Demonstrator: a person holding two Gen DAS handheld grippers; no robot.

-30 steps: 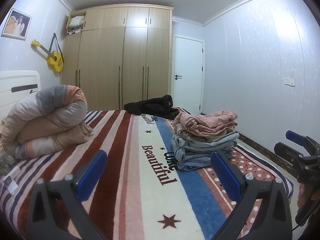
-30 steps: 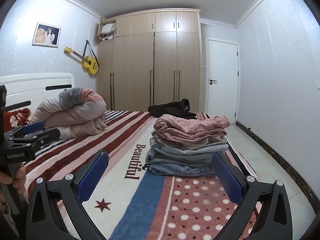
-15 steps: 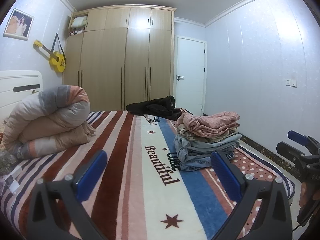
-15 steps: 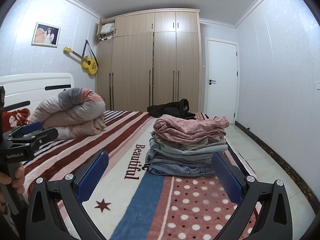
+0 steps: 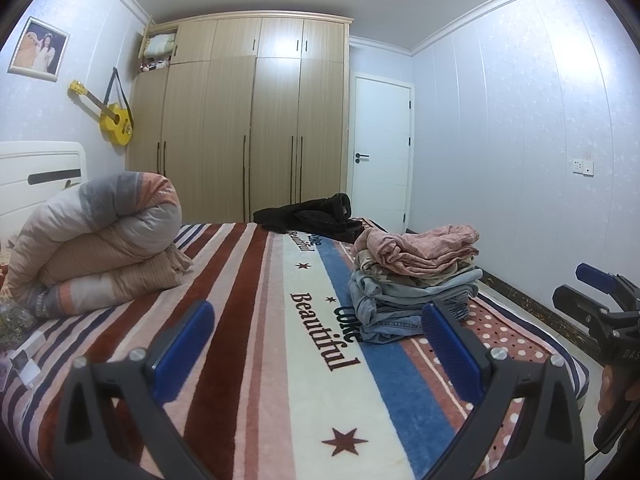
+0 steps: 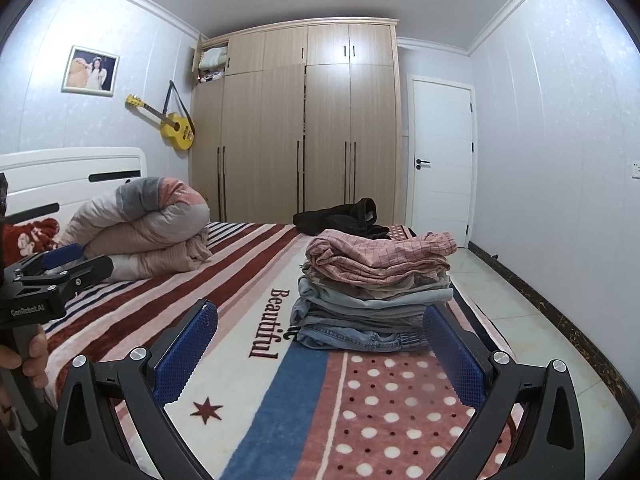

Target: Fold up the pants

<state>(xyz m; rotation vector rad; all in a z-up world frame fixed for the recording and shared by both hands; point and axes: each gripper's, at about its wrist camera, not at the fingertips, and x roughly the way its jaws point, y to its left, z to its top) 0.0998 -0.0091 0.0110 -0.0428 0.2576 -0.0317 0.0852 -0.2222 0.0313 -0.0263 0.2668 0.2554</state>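
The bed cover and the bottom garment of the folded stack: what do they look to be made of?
Bed cover: seemingly a plush fleece blanket, matte and fuzzy, with soft-edged printed stripes, dots and lettering. Bottom garment of the folded stack: likely denim, faded blue with visible seam stitching along its edge. The layers above look like thinner woven cloth, though the weave is too small to tell.

- The stack of folded clothes [image 6: 374, 292] hides part of the blanket's lettering [image 6: 267, 326]; only "Beautiful" reads whole.
- The right gripper [image 5: 600, 308] is cut by the left view's edge.
- The dark garment [image 6: 340, 220] is too bunched to identify.
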